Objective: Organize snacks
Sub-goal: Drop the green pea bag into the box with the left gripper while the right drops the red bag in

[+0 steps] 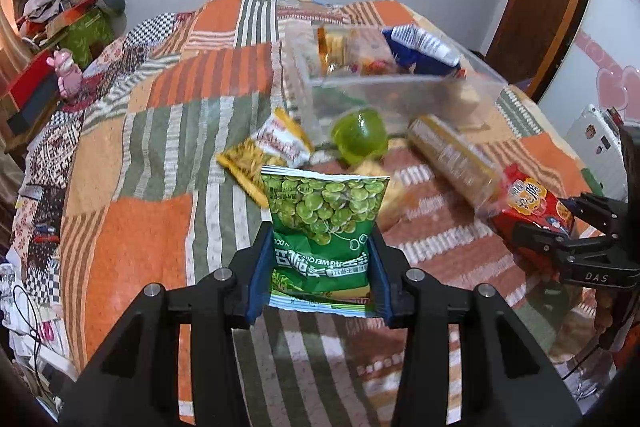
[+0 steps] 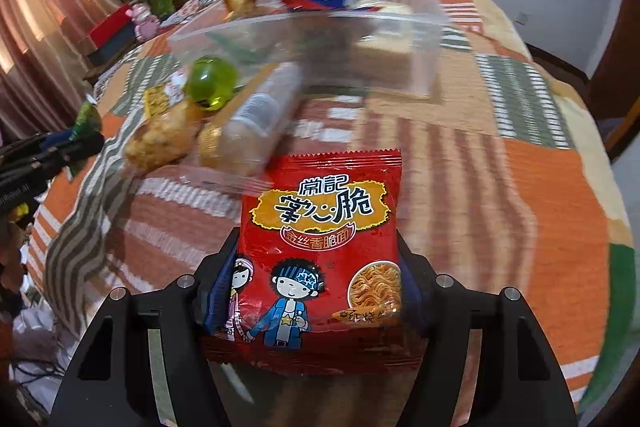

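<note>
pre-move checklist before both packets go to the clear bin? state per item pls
1. Left gripper shut on green pea packet: ok.
2. Right gripper shut on red noodle packet: ok; fingers press its sides.
3. Clear bin open on top: ok.
4. Space in bin: cannot tell; blue packet and others already inside.
5. Path to bin: not ok; green jelly cup and cracker sleeve lie in front.

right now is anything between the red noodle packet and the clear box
Yes. The right gripper holds the red noodle packet, and a long cracker roll lies on the quilt just ahead of it, before the clear box. Lifting over clears it.
</note>
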`<state>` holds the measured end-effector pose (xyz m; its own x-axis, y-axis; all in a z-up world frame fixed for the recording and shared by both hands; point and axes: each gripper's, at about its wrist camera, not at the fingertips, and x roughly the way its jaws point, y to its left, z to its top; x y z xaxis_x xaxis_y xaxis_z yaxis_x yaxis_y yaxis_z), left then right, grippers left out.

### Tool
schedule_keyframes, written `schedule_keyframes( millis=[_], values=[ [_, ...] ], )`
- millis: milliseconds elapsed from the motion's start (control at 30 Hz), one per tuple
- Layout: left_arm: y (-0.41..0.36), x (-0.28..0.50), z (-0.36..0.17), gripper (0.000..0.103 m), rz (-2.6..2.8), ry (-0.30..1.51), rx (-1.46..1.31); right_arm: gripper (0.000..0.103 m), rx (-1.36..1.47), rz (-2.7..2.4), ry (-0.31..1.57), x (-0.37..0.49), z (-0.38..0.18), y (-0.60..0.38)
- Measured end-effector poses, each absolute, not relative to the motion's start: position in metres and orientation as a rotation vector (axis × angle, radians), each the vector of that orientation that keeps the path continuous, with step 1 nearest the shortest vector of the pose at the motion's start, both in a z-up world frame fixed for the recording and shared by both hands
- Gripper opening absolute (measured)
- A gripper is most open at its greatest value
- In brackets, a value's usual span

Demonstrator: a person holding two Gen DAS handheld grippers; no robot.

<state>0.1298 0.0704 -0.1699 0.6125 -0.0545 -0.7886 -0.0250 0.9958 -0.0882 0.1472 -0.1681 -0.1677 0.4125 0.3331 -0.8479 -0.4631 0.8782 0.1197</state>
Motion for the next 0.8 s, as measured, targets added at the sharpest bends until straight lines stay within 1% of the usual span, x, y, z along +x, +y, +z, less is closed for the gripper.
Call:
schedule_keyframes(
  millis=[233,533,800],
  values=[
    [0.064,0.151,-0.148,0.043,-0.02,0.862,-0.092,0.064,-0.107,0.412,0.956,0.165,-0.142,-0.195],
    [0.053,0.196,-0.124,0.043,-0.032,0.8,-0.067,0.064,-0.043,0.395,0.83,0.2,-0.103,-0.196],
    [0.042,0.25,-0.125,0.043,-0.045,0.796,-0.053,0.064,-0.024,0.407,0.768,0.239,-0.091,-0.174]
  ],
)
